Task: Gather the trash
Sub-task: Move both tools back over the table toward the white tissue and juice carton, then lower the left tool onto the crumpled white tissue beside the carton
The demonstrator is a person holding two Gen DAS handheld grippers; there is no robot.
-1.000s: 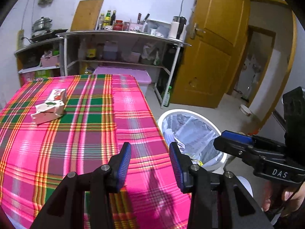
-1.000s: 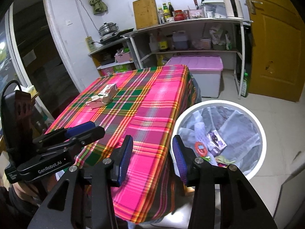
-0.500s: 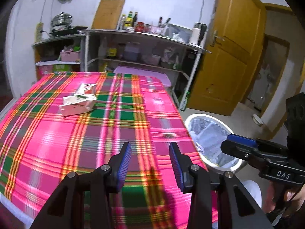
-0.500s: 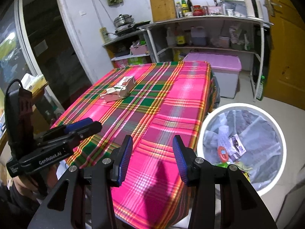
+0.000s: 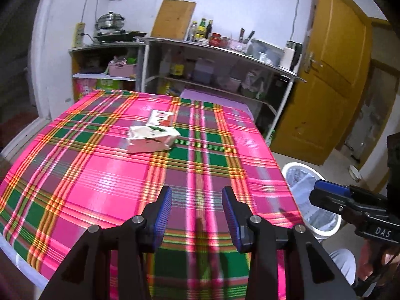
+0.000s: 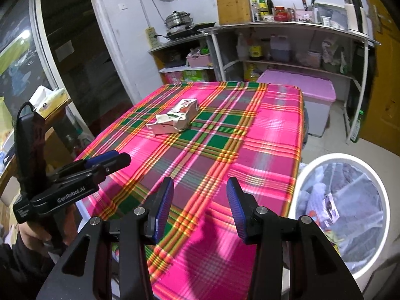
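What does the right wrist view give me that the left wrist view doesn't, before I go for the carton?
Only the right wrist view looks down into the trash bin, showing wrappers already inside, and shows the tissue box on the side table at far left, plus the left gripper.

Only the left wrist view shows the doorway beyond the yellow door, and the right gripper.

Both show the crumpled carton lying on the plaid tablecloth, the kitchen shelves behind, and both grippers open and empty.

Carton (image 5: 152, 137) on table (image 5: 100, 175) – bin (image 6: 342, 212) right of table
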